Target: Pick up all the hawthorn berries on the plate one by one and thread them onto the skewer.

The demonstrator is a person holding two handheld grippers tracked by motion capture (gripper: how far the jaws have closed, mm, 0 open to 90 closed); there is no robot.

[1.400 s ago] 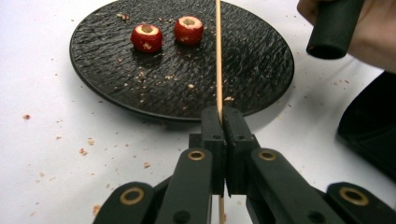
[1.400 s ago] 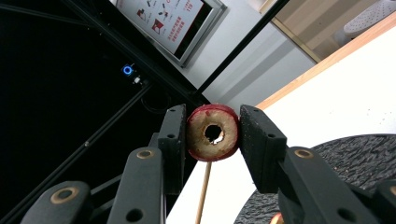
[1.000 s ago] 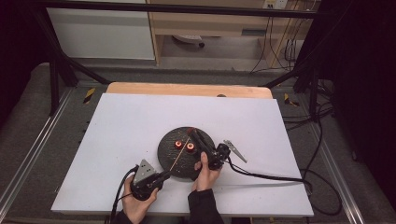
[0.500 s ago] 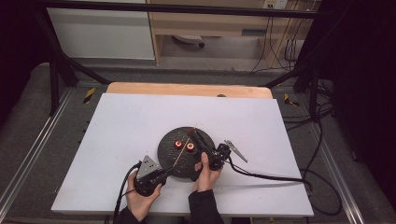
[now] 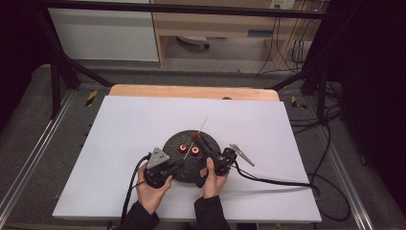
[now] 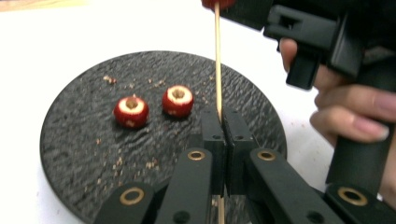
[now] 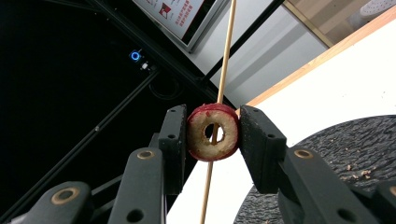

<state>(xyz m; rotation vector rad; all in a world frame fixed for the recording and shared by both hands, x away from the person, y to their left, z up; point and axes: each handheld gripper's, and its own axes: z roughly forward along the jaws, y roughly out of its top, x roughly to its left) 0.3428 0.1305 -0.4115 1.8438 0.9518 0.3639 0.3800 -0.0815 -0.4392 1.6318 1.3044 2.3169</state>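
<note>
Inspection at the white table finds both of our grippers working over the round black plate. We hold the left gripper with its jaws pressed together on the lower part of a thin wooden skewer, which rises from between them toward the top of the left gripper view. We hold the right gripper clamped on a cored red fruit ring, one jaw against each side of it. In the right gripper view the skewer runs through the hole of that ring and stands out above and below it. The ring sits raised off the plate, near the far rim. Two more cored red fruits lie side by side on the plate, apart from both grippers, with crumbs scattered around them.
</note>
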